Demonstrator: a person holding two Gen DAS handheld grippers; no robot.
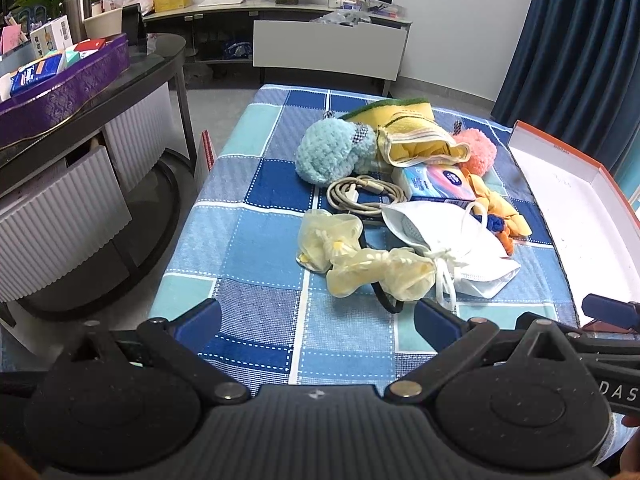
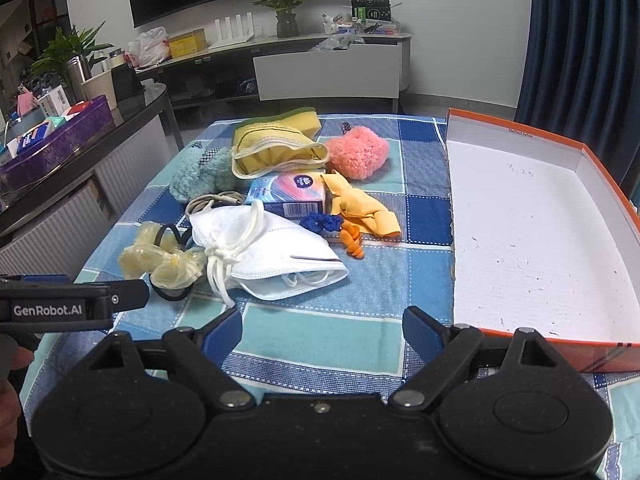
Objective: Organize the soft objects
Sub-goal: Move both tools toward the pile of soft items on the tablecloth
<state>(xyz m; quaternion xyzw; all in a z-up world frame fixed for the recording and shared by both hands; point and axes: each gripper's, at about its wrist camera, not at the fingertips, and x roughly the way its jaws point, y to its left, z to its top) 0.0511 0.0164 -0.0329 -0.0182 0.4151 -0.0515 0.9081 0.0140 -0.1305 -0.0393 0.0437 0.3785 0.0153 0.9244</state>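
both grippers hover low at the near edge, the left gripper (image 1: 318,316) and the right gripper (image 2: 323,326) with fingers spread and empty. the soft objects (image 2: 276,216) lie heaped on the checked cloth (image 2: 320,332), just beside the orange box (image 2: 520,334), probably so each piece moves over easily.

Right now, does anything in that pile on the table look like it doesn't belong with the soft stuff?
Yes. A coiled charging cable lies mid-pile, beside the blue yarn ball and partly under the white face mask. It isn't a soft item. The orange box holds nothing.
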